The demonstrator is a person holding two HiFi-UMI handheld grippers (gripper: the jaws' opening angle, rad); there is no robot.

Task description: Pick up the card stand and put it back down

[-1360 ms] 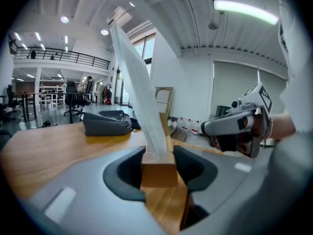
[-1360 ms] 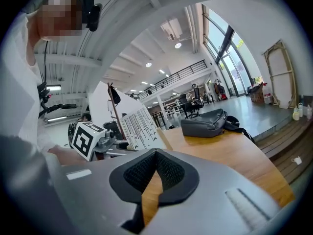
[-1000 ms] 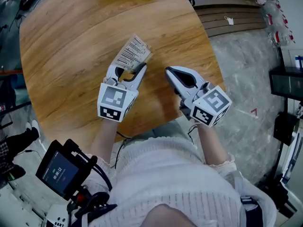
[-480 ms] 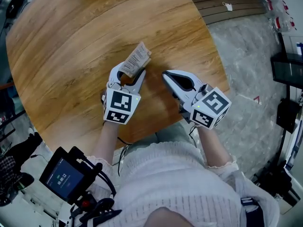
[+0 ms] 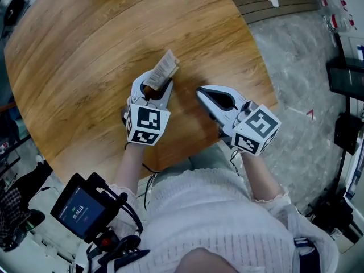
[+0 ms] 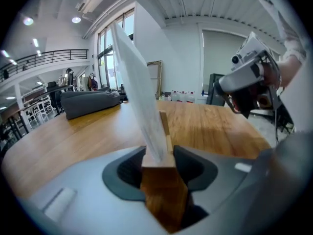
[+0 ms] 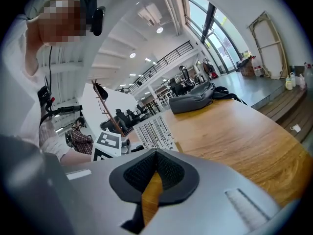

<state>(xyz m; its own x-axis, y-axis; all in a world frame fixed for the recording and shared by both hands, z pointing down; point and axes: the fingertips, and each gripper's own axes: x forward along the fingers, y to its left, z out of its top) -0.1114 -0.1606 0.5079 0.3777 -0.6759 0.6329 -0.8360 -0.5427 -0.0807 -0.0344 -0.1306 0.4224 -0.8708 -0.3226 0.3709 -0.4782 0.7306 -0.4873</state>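
Observation:
The card stand (image 5: 161,73) is a small wooden block (image 6: 157,155) with a white printed card (image 6: 139,92) upright in its slot. My left gripper (image 5: 152,87) is shut on the block, with a dark pad on each side of it (image 6: 159,166). It is over the round wooden table (image 5: 85,50), near the front edge; I cannot tell whether the block touches the top. My right gripper (image 5: 202,90) hangs a little to the right, shut and empty (image 7: 155,168). In the right gripper view the card (image 7: 154,131) and the left gripper's marker cube (image 7: 108,143) show to the left.
A dark grey bag (image 6: 88,104) lies at the table's far edge. Wooden steps (image 5: 273,7) and a stone floor (image 5: 301,67) are beyond the table on the right. A device with a lit screen (image 5: 79,212) hangs at the person's left hip.
The card shows shorter in the head view than a second ago, tipped more upright in the left gripper. The left gripper has drawn slightly nearer. The right gripper has hardly moved.

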